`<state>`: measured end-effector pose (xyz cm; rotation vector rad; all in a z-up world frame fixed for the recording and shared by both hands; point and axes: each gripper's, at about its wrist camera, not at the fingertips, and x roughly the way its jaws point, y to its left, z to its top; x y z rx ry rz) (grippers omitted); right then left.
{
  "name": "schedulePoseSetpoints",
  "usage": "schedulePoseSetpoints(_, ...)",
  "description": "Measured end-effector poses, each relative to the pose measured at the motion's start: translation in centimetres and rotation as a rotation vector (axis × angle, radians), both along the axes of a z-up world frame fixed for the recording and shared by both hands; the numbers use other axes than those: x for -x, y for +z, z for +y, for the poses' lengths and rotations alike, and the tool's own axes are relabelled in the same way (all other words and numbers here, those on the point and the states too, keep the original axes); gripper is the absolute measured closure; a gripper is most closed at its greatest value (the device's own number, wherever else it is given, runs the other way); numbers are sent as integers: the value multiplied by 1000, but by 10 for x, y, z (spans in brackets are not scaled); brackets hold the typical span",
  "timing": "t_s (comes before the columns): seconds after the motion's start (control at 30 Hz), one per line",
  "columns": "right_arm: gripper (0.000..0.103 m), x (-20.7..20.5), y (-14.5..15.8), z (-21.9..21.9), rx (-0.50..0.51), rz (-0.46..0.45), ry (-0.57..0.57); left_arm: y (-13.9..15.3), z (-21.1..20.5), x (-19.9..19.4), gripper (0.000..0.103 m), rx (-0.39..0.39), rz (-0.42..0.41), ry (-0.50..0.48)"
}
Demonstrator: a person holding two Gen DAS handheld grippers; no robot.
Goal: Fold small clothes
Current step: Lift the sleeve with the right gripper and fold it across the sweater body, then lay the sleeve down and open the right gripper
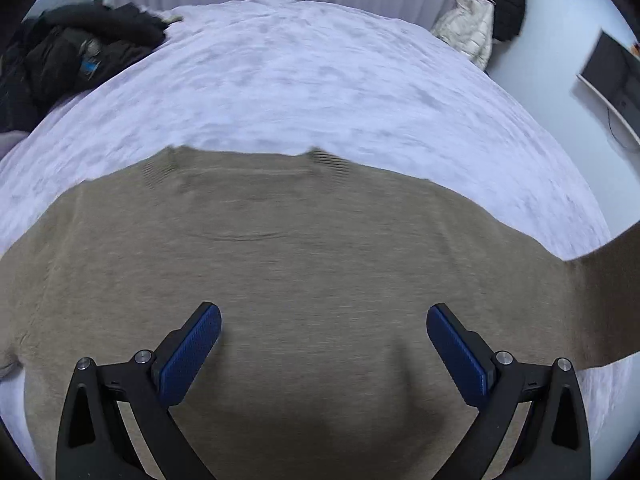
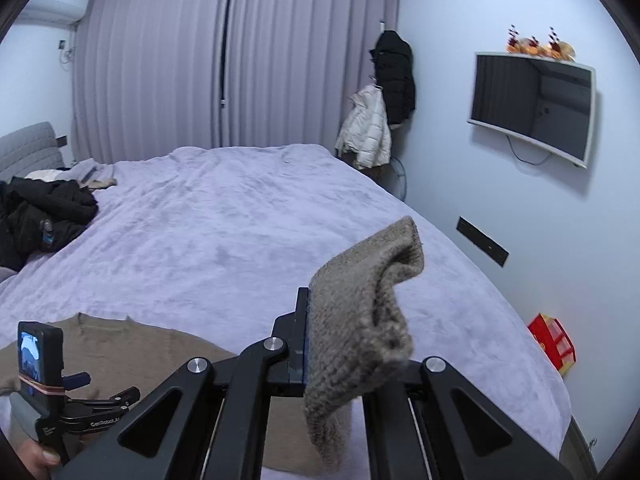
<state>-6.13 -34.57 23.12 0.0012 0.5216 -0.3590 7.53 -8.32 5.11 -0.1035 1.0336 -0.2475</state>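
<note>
A beige knit sweater [image 1: 304, 264] lies spread flat on the lilac bed cover [image 1: 280, 80], collar at the far side. My left gripper [image 1: 323, 324] is open and empty, just above the sweater's body. One sleeve [image 1: 600, 300] rises off to the right. My right gripper [image 2: 320, 320] is shut on the sleeve's cuff [image 2: 360, 312] and holds it up above the bed. The sweater's body [image 2: 140, 352] shows at the lower left of the right wrist view, with the left gripper [image 2: 80, 396] and the hand holding it.
A pile of black clothes [image 1: 72, 56] lies at the bed's far left. Jackets [image 2: 380, 112] hang in the corner by the curtains. A TV [image 2: 532, 108] is mounted on the right wall. A red box [image 2: 554, 344] sits on the floor beside the bed.
</note>
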Motion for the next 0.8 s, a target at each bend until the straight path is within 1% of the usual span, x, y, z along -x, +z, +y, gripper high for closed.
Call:
schedulePoseSetpoints(0.03,98,-8,1,20,7,2,30,-1,27,-2,0,14,9,47)
schedulePoseSetpoints(0.1,98,-27,-2,65,23,10,99,-1,79,0,0,17,13,133)
schedulePoseSetpoints(0.17,99,-44,-12,108,26,25,166,-2,125,6,0,25,6,189)
schedulePoseSetpoints(0.23,99,-61,-27,153,22,44,232,-3,170,11,0,28,4,251)
schedulePoseSetpoints(0.33,99,-86,-65,212,19,108,275,-8,214,16,0,46,4,305)
schedulePoseSetpoints(0.43,99,-107,-115,264,2,217,326,-17,247,25,0,75,12,359)
schedulePoseSetpoints(0.53,99,-116,-160,314,40,313,375,-25,267,34,0,89,16,388)
schedulePoseSetpoints(0.63,98,-122,-192,346,84,388,412,-31,274,37,0,96,23,371)
schedulePoseSetpoints(0.67,96,-124,-202,350,70,421,427,-30,275,38,0,99,19,365)
schedulePoseSetpoints(0.7,95,-127,-204,352,47,449,441,-29,276,40,0,104,13,360)
schedulePoseSetpoints(0.73,87,-129,-206,351,18,467,460,-27,275,41,0,111,5,358)
schedulePoseSetpoints(0.77,70,-128,-204,350,-9,479,485,-24,276,44,0,123,-1,357)
schedulePoseSetpoints(0.8,57,-128,-202,349,-37,481,511,-23,276,45,0,135,-3,358)
